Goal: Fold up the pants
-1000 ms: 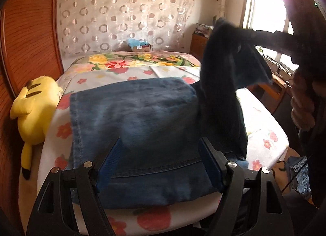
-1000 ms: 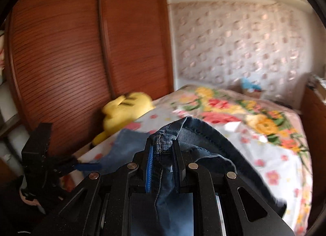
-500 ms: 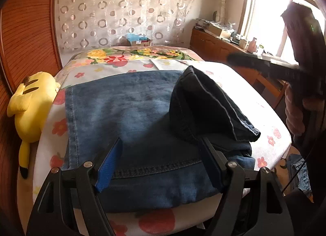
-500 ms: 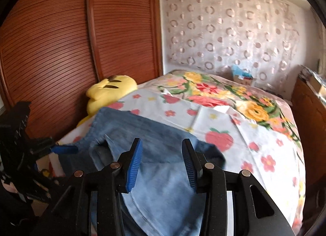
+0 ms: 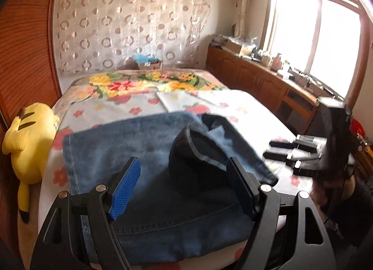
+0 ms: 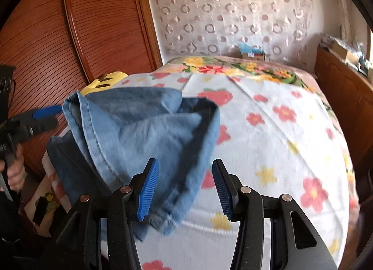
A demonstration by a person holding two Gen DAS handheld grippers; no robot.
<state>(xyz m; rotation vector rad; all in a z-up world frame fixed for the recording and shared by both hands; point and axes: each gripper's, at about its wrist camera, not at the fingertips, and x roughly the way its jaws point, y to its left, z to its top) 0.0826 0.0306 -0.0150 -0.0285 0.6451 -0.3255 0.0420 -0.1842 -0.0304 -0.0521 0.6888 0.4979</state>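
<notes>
Blue jeans (image 5: 130, 151) lie folded on the flowered bed sheet (image 5: 186, 104), with a loose leg end heaped on top (image 5: 209, 144). My left gripper (image 5: 184, 188) is open and empty above the jeans' near edge. My right gripper (image 6: 185, 188) is open and empty, just off the right side of the jeans heap (image 6: 144, 130). The right gripper also shows in the left wrist view (image 5: 300, 155), low at the bed's right edge. The left gripper shows in the right wrist view (image 6: 44, 116) at the far left.
A yellow plush toy (image 5: 30, 144) lies at the bed's left edge against a wooden sliding wardrobe (image 6: 70, 37). A wooden cabinet (image 5: 268, 83) with clutter runs under the window on the right. A small box (image 5: 149, 62) stands at the bed's head.
My right gripper opened and let the jeans leg drop onto the folded stack, then drew back and down to the right. My left gripper stayed open near the front edge.
</notes>
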